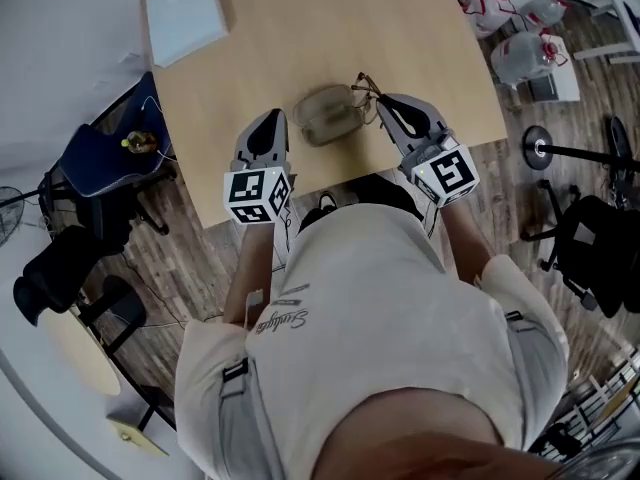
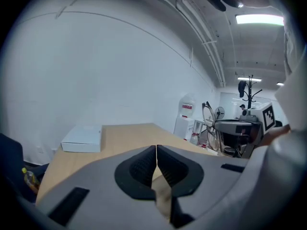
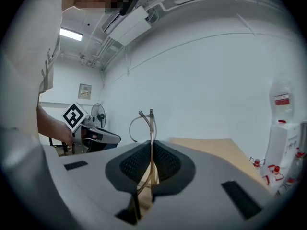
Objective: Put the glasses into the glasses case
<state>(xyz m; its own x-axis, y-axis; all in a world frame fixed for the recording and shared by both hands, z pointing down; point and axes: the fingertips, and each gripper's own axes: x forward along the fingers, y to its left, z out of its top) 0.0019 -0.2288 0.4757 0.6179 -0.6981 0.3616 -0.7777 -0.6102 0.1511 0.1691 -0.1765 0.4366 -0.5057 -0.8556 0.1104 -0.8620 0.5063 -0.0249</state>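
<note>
An olive-grey glasses case (image 1: 326,114) lies on the wooden table (image 1: 300,28) near its front edge. Thin-framed glasses (image 1: 364,90) hang just right of the case, and my right gripper (image 1: 392,106) is shut on them. In the right gripper view the wire frame (image 3: 149,123) stands up between the closed jaws of my right gripper (image 3: 151,163). My left gripper (image 1: 266,128) rests left of the case, apart from it. Its jaws are shut with nothing between them, as the left gripper view (image 2: 156,161) shows. That view also catches the glasses (image 2: 208,115) off to the right.
A flat white box (image 1: 185,13) (image 2: 82,138) sits at the table's far left corner. Water bottles (image 1: 530,53) stand on the floor at the right. A blue chair (image 1: 110,163) is left of the table, a black stand base (image 1: 541,148) to the right.
</note>
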